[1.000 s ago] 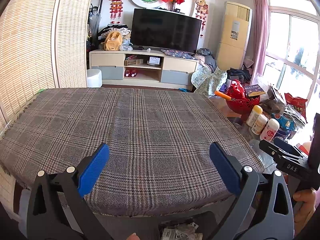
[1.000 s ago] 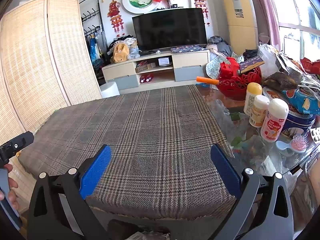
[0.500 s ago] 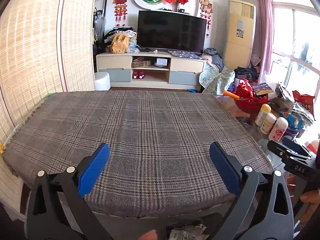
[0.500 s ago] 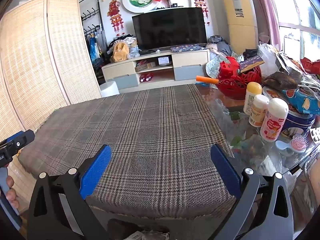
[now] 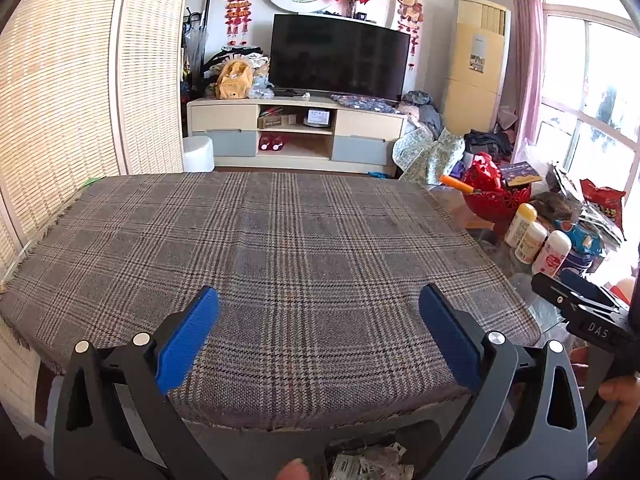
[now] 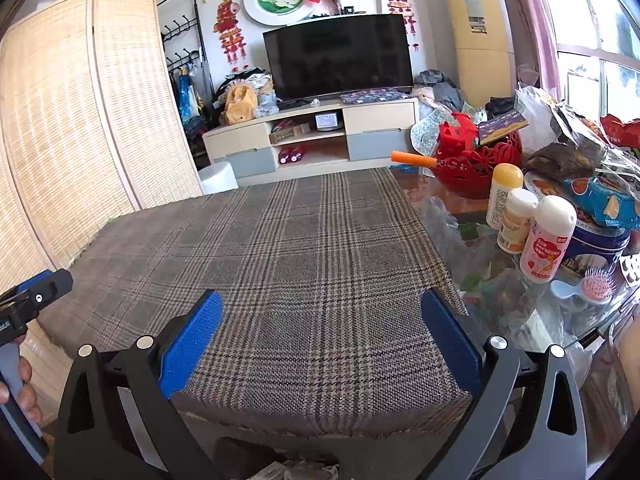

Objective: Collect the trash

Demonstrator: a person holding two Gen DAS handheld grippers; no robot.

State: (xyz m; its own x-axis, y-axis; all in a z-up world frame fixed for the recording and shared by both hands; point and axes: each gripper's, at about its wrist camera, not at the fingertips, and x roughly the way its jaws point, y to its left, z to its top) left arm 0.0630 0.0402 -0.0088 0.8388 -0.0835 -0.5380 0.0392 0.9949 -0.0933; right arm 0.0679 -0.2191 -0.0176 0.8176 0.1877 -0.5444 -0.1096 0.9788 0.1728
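Place: a home living room.
Signs: television [image 5: 338, 58] on a low cabinet [image 5: 296, 136] at 12 o'clock; red hanging ornaments [image 5: 239, 4]; bamboo screen [image 5: 60, 92] at 9 o'clock; plaid-covered counter [image 5: 272, 264].

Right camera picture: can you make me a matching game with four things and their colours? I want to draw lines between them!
Things:
1. hairbrush
2. basket
3. TV
4. pads on the right claw

Colours:
A. black
B. blue
C. pink
D. red

Right pairs: 1-C, 2-D, 3-A, 4-B. The hairbrush lies at the right edge of the glass table, the basket stands farther back on it, and the TV is on the stand by the wall.
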